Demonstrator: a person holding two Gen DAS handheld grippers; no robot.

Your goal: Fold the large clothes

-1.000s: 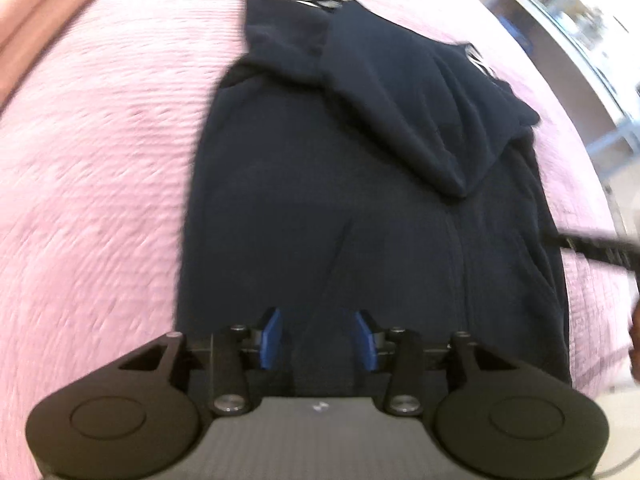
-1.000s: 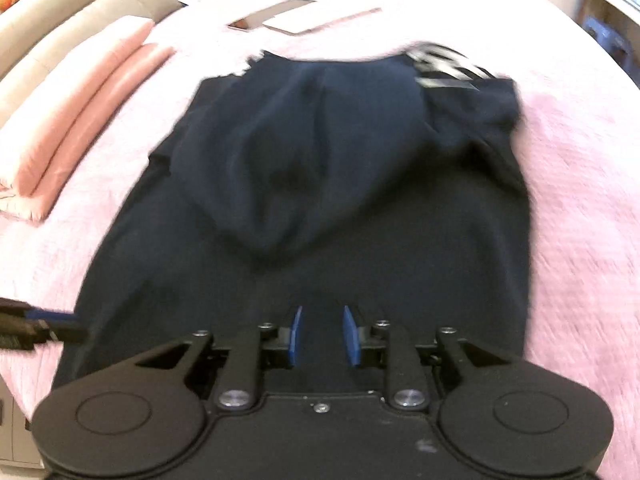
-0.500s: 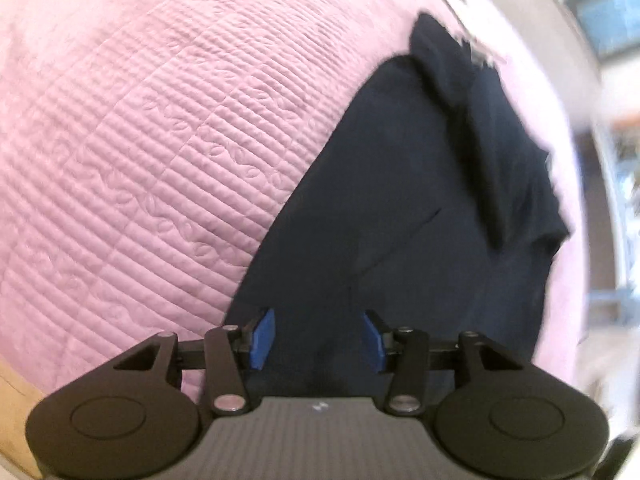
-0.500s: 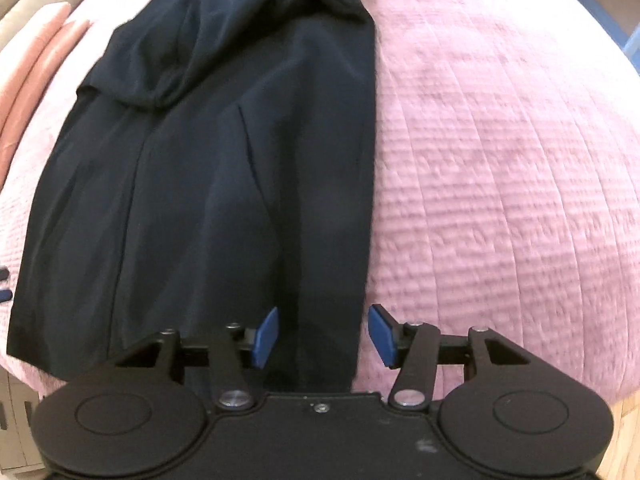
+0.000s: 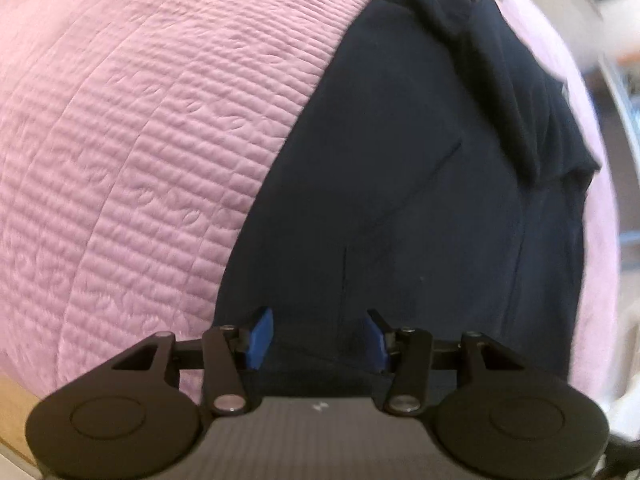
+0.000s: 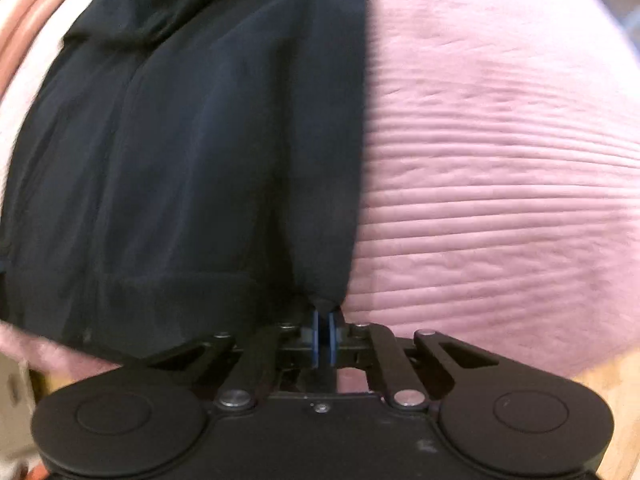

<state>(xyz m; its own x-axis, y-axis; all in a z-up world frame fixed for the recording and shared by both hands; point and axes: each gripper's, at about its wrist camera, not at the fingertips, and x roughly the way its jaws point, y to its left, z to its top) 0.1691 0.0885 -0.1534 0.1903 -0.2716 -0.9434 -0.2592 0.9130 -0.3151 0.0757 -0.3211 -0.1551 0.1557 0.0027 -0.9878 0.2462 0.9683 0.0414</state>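
A dark navy hooded garment (image 5: 420,184) lies flat on a pink quilted bedspread (image 5: 140,140), its hood folded down over the back at the far end. My left gripper (image 5: 318,338) stands open over the garment's near left corner, the hem cloth lying between its blue pads without being pinched. In the right wrist view the same garment (image 6: 192,152) fills the left half. My right gripper (image 6: 324,338) is shut on the garment's near right corner, a pinch of dark cloth bunched up at the pads.
The pink bedspread (image 6: 500,160) spreads wide on the outer side of each gripper. Salmon pillows (image 6: 24,36) lie at the far left in the right wrist view. A wooden floor edge (image 5: 16,420) shows below the bed's near side.
Both grippers moved outward from the garment's middle to its near corners and dropped closer. The right gripper opened wide, then shut on the corner cloth. The left stayed open.
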